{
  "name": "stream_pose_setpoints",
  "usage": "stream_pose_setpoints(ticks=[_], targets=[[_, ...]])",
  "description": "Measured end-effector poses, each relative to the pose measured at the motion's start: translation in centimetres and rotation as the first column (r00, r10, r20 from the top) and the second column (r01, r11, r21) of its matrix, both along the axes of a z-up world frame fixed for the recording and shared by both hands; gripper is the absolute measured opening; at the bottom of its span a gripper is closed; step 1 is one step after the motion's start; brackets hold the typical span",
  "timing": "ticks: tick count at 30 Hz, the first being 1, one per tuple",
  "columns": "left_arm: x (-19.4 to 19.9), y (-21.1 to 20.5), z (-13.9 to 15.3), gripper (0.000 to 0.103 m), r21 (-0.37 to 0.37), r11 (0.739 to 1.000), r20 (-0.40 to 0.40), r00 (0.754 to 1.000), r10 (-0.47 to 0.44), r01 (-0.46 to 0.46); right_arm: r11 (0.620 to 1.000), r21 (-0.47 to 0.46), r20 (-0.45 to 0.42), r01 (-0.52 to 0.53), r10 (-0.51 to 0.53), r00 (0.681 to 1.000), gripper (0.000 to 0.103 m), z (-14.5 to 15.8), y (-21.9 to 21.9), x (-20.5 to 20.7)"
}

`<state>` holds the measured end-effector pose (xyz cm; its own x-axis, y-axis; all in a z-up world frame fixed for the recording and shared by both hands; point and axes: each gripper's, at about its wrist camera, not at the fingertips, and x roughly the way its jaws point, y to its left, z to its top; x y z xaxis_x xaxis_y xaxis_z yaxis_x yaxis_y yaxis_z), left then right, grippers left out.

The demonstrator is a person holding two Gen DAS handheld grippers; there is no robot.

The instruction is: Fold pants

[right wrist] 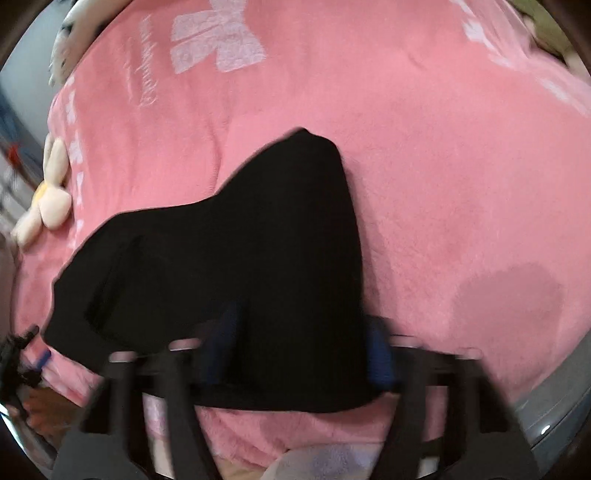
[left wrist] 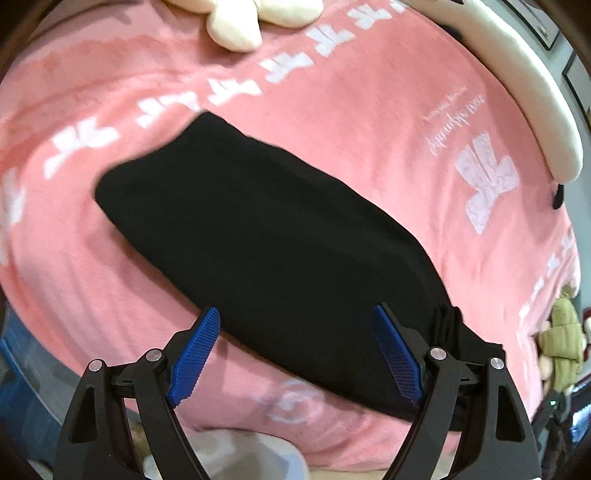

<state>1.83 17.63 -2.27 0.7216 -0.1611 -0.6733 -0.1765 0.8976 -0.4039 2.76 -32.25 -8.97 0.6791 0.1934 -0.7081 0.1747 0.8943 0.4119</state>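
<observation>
The black pants [left wrist: 266, 236] lie folded lengthwise on a pink blanket [left wrist: 369, 122], running from upper left to lower right in the left wrist view. My left gripper [left wrist: 295, 350] is open, its blue pads [left wrist: 195, 354] on either side of the pants' near edge, holding nothing. In the right wrist view the pants [right wrist: 236, 280] spread from the centre to the lower left. My right gripper [right wrist: 295, 362] is blurred by motion; its blue pads [right wrist: 380, 358] stand apart with the pants' near end between them.
A cream plush flower [left wrist: 236, 22] lies at the blanket's far edge and also shows in the right wrist view [right wrist: 48, 195]. A cream pillow [left wrist: 535, 99] curves along the right. Green plush toys [left wrist: 561, 339] sit off the bed's edge.
</observation>
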Motion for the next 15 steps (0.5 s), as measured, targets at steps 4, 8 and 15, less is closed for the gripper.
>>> stream_pose_setpoints(ticks=[4, 8, 15], targets=[[-0.1, 0.3, 0.0, 0.082, 0.035, 0.999, -0.008, 1.0, 0.022, -0.022, 0.994, -0.107, 0.107, 0.009, 0.003, 0.994, 0.018, 4.0, 0.0, -1.7], [0.5, 1.6, -0.9, 0.082, 0.01, 0.998, -0.017, 0.998, 0.061, -0.06, 0.995, -0.101, 0.016, 0.014, -0.013, 1.0, 0.018, 1.0, -2.6, -1.1], [2.6, 9.8, -2.7, 0.083, -0.112, 0.942, -0.034, 0.949, 0.313, -0.315, 0.989, -0.139, 0.028, 0.049, -0.046, 0.999, 0.037, 0.2, -1.1, -1.4]])
